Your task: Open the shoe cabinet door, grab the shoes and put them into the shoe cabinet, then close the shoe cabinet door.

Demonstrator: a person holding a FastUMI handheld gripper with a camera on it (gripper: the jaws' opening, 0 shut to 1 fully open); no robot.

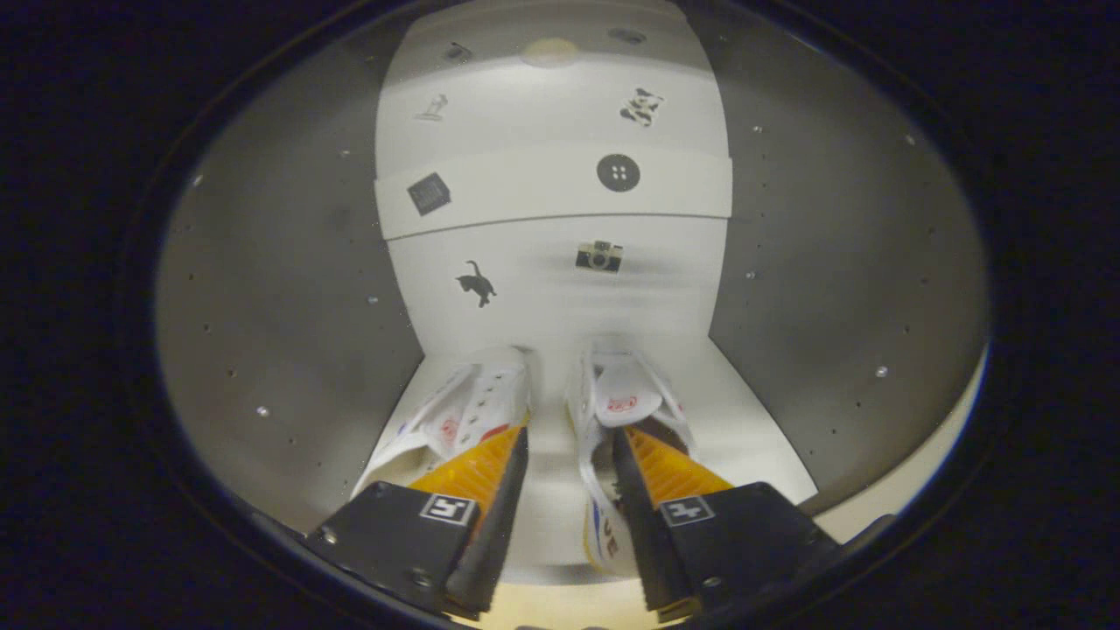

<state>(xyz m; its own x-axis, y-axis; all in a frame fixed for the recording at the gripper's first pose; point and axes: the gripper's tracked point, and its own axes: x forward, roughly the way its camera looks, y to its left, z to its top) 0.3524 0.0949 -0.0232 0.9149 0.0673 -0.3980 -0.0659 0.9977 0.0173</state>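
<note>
Fingers: gripper [570, 455] reaches into the open shoe cabinet [289, 289]; its two fingers stand apart with a bare gap of cabinet floor showing between their tips, and they clamp nothing.
Left shoe [464, 411]: white with red marks, lying on the cabinet floor [744, 411] at about 11 o'clock from the gap between the fingers; its near end sits against the outer side of the left finger, so contact there looks likely but cannot be told for sure.
Right shoe [617, 398]: white, with a pale insole bearing a red mark, at about 1 o'clock from the gap; its heel side with a blue and red stripe runs down along the inner face of the right finger, seemingly touching it.
Pair: both shoes lie side by side, toes pointing toward the back panel, a narrow strip of floor between them.
Back panel [551, 289]: white, straight ahead at 12 o'clock beyond the shoes, carrying a black cat sticker [477, 283] at 11 o'clock and a camera sticker [599, 255] at 1 o'clock above the shoes.
Shelf [525, 197]: a white board across the back above those stickers, with a dark square sticker [429, 193] toward its left end and a round button sticker [619, 172] right of centre.
Side walls: grey panels dotted with small peg holes flank the compartment at 9 and 3 o'clock.
Upper compartment: more white panel above the shelf, with a spotted sticker [642, 106] and a faint figure sticker [431, 108].
</note>
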